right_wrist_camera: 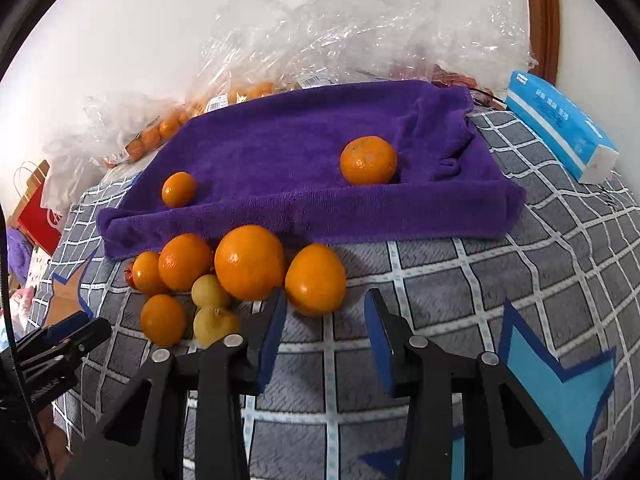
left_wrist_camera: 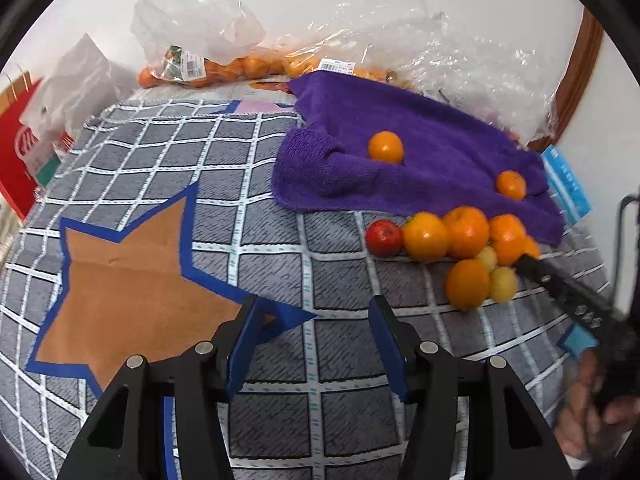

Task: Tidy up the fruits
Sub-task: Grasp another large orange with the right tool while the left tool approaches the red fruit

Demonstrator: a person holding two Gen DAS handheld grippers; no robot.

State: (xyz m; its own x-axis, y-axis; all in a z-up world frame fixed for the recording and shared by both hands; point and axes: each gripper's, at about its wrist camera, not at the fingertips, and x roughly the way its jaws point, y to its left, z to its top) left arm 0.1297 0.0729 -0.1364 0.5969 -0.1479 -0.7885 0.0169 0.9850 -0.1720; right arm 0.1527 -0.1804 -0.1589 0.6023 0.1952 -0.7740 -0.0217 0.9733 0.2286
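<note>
From the left wrist view, we see our left gripper with its blue-padded jaws standing moderately apart and nothing between them, poised over bare grey checked quilt; the loose cluster of round oranges, with a small red fruit at its left end and pale yellow fruits at its near side, lies well off to the right and further ahead, along the near edge of the purple terry towel, and the right gripper's black finger already reaches into that cluster. So we judge the right hand the nearer one. From the right wrist view, our right gripper has its jaws fairly narrow and empty; the rounded orange at the cluster's right end sits just ahead and slightly left of the gap, close against the left finger, not yet between the pads. Two mandarins already rest on the towel, well beyond. We judge a short push forward and left would bring that orange between the jaws, which may need widening first.
</note>
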